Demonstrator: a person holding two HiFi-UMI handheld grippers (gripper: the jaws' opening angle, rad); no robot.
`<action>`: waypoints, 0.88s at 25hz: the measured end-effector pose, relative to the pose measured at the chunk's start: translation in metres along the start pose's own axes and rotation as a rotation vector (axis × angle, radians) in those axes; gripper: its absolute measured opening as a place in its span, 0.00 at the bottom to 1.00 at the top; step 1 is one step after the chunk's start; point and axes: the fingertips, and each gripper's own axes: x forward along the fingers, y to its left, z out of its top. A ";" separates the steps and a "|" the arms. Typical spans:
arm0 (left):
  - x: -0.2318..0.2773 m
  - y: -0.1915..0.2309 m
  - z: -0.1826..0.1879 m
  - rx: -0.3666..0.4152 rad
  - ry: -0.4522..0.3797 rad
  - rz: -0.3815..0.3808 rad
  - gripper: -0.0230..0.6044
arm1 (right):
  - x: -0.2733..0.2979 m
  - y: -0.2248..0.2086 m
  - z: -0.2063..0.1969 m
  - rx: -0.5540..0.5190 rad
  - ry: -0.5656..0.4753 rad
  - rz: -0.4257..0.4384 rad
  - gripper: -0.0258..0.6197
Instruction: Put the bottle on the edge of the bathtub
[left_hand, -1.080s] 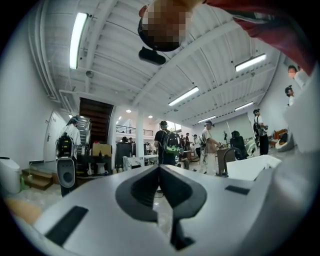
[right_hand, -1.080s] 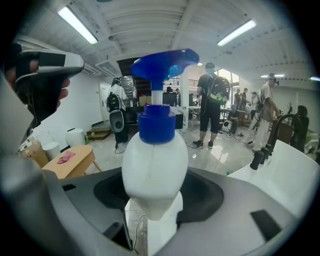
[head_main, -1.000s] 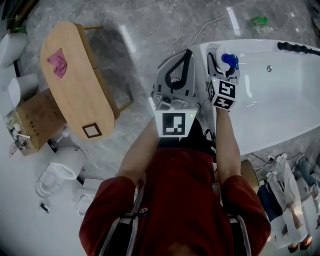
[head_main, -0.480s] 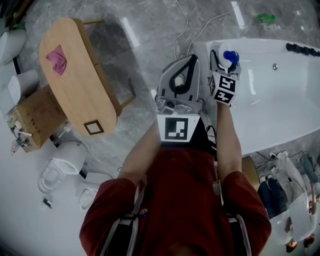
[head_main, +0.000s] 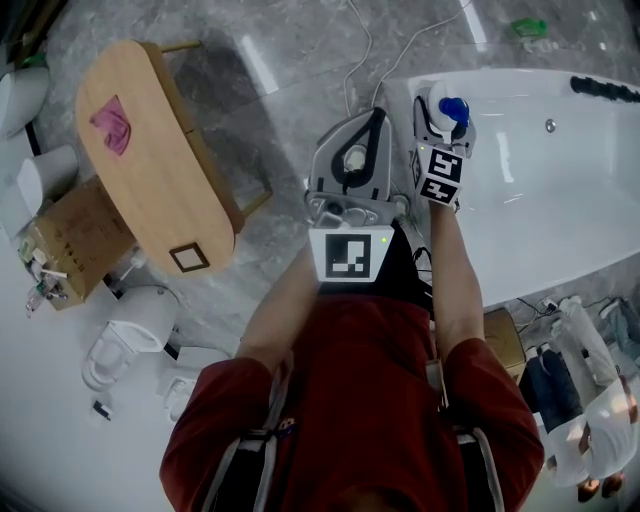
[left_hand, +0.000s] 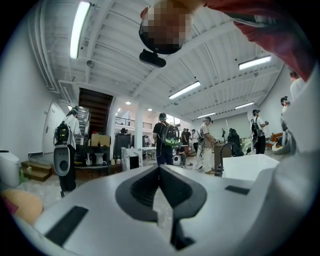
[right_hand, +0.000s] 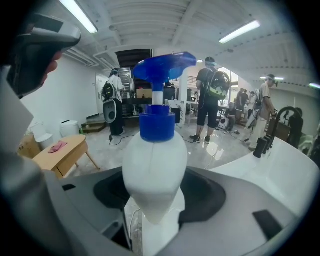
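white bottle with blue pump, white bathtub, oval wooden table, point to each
white bottle with blue pump (right_hand: 155, 172), right gripper view, white body
white bathtub (head_main: 560, 190), head view, bare inner wall
oval wooden table (head_main: 160, 170), head view, bare top

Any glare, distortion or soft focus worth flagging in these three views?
Head view: ceiling lights leave bright streaks on the glossy floor and the bathtub. Left gripper view: strong fisheye, black corners, the left tool soft up close. Right gripper view: same fisheye; the bottle fills the centre, slightly soft.

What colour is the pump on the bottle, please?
Blue: the pump tops a white bottle. The right gripper view shows it best.
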 end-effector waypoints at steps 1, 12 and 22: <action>0.000 -0.001 0.000 0.001 0.001 -0.003 0.06 | 0.000 0.000 0.000 0.005 -0.002 0.003 0.47; -0.004 -0.011 0.007 0.008 -0.005 -0.010 0.06 | -0.006 -0.001 0.001 0.009 0.004 0.030 0.58; -0.008 -0.025 0.032 0.015 -0.036 -0.007 0.06 | -0.038 0.003 0.012 -0.027 -0.024 0.065 0.60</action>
